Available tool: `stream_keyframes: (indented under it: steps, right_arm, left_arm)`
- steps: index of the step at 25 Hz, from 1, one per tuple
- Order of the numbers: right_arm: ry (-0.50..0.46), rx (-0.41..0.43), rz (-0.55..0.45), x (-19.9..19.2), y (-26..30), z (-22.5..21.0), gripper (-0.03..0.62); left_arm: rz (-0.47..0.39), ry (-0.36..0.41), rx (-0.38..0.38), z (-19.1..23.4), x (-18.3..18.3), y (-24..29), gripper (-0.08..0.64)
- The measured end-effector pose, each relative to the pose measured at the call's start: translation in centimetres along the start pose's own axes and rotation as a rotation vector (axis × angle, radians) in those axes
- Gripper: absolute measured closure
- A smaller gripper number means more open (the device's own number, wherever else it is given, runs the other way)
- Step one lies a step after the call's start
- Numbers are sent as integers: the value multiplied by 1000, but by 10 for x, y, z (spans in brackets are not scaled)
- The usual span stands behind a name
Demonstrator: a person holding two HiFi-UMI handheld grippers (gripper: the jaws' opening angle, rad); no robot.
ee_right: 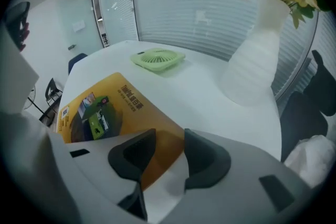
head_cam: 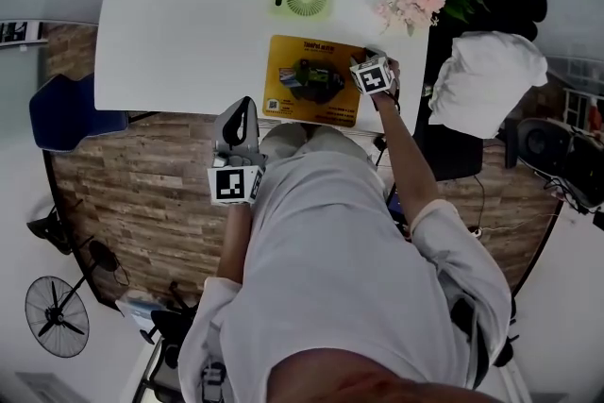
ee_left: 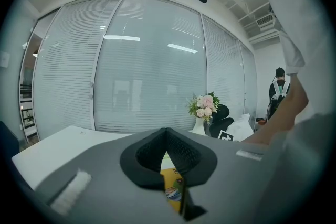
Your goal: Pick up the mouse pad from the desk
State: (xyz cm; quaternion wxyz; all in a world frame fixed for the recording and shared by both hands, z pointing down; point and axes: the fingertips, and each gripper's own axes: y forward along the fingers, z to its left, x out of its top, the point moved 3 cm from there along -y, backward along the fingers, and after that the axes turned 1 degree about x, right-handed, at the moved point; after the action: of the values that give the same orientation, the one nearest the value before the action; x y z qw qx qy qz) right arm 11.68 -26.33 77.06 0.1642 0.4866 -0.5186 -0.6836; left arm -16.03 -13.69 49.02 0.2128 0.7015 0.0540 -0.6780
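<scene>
While jaws of right gripper (ee_right: 169, 138) stand apart over white desk (head_cam: 179, 33), far right corner of yellow rectangular mouse pad (head_cam: 314, 80) with dark printed picture lies between them, pads not pressing.

Pad flat at middle of desk's near edge; slightly longer side along that edge, printed heading toward desk's far side.

Left gripper (head_cam: 240, 123) just off desk's near edge, jaws together, empty.

Head view alone shows whole pad; left gripper view only yellow sliver.
</scene>
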Motion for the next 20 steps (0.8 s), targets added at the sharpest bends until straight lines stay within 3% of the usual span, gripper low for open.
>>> stream_keyframes:
  steps: [4,9,20]
  right_arm:
    - [1,40,13,-4,3,-1,445]
    - [37,64,-37,1,2,-14,350]
    - [51,88,-76,1,4,-12,383]
  left_arm:
    - [5,-5,7,4,-3,0,574]
    - [7,-8,4,5,-4,1,574]
    - [9,-10,5,7,-4,1,574]
